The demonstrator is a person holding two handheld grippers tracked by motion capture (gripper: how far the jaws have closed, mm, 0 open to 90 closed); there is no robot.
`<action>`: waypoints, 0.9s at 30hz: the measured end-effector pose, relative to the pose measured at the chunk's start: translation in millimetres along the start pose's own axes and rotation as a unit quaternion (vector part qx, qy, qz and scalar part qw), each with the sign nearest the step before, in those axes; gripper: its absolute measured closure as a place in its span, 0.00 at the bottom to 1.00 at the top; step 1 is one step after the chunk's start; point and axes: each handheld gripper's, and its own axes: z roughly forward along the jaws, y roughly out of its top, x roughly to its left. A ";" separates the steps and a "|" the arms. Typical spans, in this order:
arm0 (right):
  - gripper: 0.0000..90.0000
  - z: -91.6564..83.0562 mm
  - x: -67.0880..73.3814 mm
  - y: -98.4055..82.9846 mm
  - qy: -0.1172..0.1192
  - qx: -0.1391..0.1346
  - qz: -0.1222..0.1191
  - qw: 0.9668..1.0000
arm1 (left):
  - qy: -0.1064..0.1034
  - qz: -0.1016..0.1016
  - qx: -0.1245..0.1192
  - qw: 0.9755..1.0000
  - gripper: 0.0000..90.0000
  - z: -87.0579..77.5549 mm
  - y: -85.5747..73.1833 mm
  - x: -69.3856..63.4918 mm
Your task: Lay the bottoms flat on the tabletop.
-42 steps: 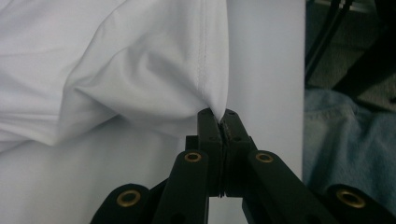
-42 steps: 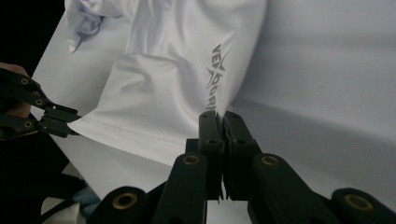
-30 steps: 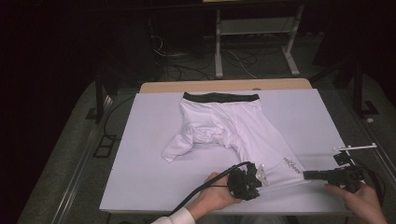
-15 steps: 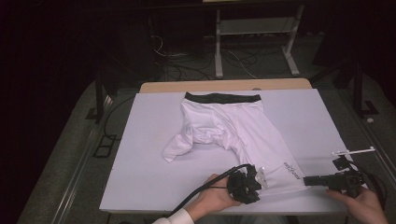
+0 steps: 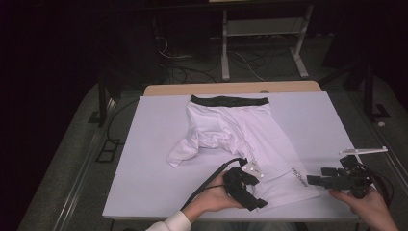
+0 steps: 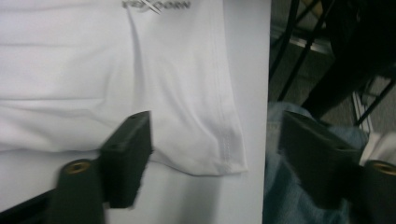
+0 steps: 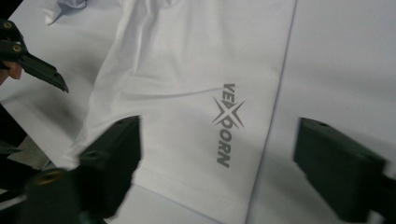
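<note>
Item under work: white shorts (image 5: 231,132) with a dark waistband (image 5: 229,101), lying on the white sheet (image 5: 144,159) that covers the table. The waistband lies toward twelve o'clock in the high view. One leg (image 5: 279,168) runs out flat toward five o'clock, its hem near the sheet's front edge, a grey logo (image 7: 227,125) printed close to the hem. The other leg (image 5: 185,151) is bunched and folded over toward eight o'clock.

Left gripper (image 5: 246,190): at six o'clock in the high view, over the inner corner of the flat leg's hem. Its jaws have just been opening — the left gripper view shows them apart, the hem corner (image 6: 224,158) lying flat between them with no pad pressing on it.

Right gripper (image 5: 318,180): at four o'clock, just beside the outer edge of the same hem. Its jaws have likewise just been opening and now stand wide; the logo lies on the sheet between them, untouched.

Judgement: the step in hand is the release of the flat leg, which appears laid out and smoothed. The bunched leg remains untidy — the spreading is perhaps half done.

Next move, as judged: both grippers need to lift clear of the hem without dragging it, then travel toward eight o'clock and take the crumpled leg at its hem corners, gripping one layer of cloth only.
</note>
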 end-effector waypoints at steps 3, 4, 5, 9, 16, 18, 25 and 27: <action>0.00 1.1 3.1 3.4 -0.012 -0.005 -0.014 1.000 | 0.007 -0.014 -0.012 1.000 0.14 -3.9 -0.3 3.0; 0.00 1.3 4.1 4.2 -0.014 -0.008 -0.016 1.000 | 0.008 -0.014 -0.014 1.000 0.12 -5.3 -0.5 4.1; 0.00 1.7 5.0 5.3 -0.015 -0.009 -0.016 1.000 | 0.009 -0.013 -0.016 1.000 0.07 -6.7 -0.7 4.8; 0.00 2.9 8.5 8.6 -0.008 -0.018 -0.024 1.000 | 0.012 -0.013 -0.022 1.000 0.00 -12.5 -1.0 7.3; 0.00 4.8 15.6 14.9 0.004 -0.026 -0.042 0.999 | 0.023 -0.014 -0.028 0.999 0.00 -23.5 -1.3 11.7; 0.00 5.8 16.7 16.8 0.005 -0.028 -0.043 0.999 | 0.028 -0.015 -0.031 0.999 0.00 -27.1 -1.5 13.0; 0.00 9.3 21.2 24.3 0.005 -0.028 -0.056 0.998 | 0.045 -0.021 -0.039 0.998 0.00 -41.9 -3.6 21.6; 0.00 9.9 22.6 26.9 0.006 -0.030 -0.060 0.998 | 0.050 -0.023 -0.040 0.998 0.00 -46.8 -4.5 24.2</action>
